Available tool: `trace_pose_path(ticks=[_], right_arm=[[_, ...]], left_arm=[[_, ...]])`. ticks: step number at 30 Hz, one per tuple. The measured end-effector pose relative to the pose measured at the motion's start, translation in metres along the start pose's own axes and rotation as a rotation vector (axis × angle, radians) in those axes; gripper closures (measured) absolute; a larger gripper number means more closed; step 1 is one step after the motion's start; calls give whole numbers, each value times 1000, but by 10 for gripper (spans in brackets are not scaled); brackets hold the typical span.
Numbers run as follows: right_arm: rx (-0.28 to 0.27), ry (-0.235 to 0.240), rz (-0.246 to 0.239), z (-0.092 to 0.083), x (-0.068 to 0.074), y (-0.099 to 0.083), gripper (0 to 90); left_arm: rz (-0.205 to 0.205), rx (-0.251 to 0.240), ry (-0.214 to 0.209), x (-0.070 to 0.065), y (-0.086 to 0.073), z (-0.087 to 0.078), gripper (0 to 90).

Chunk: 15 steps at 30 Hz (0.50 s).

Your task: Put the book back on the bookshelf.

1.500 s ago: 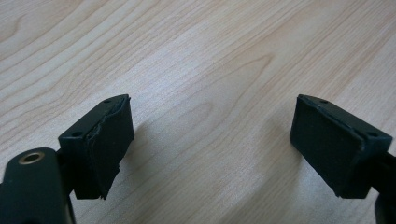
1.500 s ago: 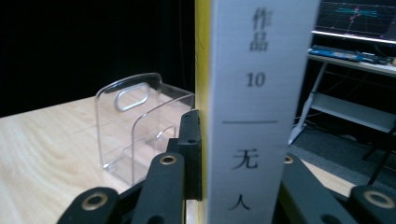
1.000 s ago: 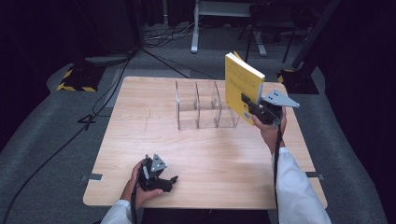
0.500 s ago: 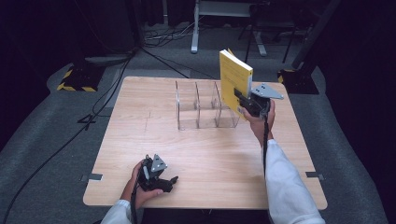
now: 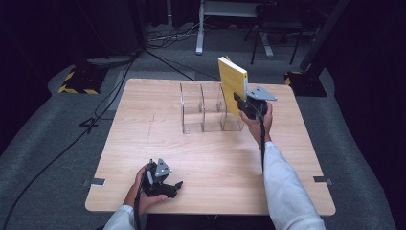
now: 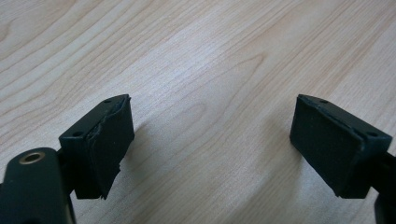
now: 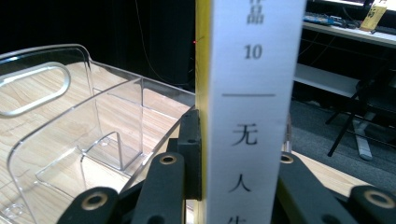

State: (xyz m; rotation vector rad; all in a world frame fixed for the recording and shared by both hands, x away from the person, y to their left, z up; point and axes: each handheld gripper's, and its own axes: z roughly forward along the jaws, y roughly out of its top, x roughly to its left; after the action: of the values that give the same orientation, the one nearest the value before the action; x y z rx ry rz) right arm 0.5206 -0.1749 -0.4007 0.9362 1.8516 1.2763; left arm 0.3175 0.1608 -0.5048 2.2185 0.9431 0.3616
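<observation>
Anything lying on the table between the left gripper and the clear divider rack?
Nothing: in the high view, bare wooden table separates the left gripper from the clear divider rack. The yellow book is in the right gripper.

A light wooden table (image 5: pixel 206 153) with pale grain fills the centre of the high view, standing on a grey carpeted floor (image 5: pixel 43 158). A clear plastic rack (image 5: pixel 203 109) with upright dividers stands on the tabletop, slightly above and right of the frame's centre. Toward the lower left of the tabletop, a hand with the left gripper (image 5: pixel 165 181) rests on the wood, its black jaws spread apart over bare grain.
</observation>
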Motion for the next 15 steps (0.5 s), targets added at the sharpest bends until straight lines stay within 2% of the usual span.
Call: trace_pose_path(ticks=[4,15], right_arm=[[5,-6,17,6,1,-4,759],[20,-28,26,20,4,-14,758]], left_arm=[[1,0,-2,0,0,0,143],[-3,1,-3,0,0,0,143]])
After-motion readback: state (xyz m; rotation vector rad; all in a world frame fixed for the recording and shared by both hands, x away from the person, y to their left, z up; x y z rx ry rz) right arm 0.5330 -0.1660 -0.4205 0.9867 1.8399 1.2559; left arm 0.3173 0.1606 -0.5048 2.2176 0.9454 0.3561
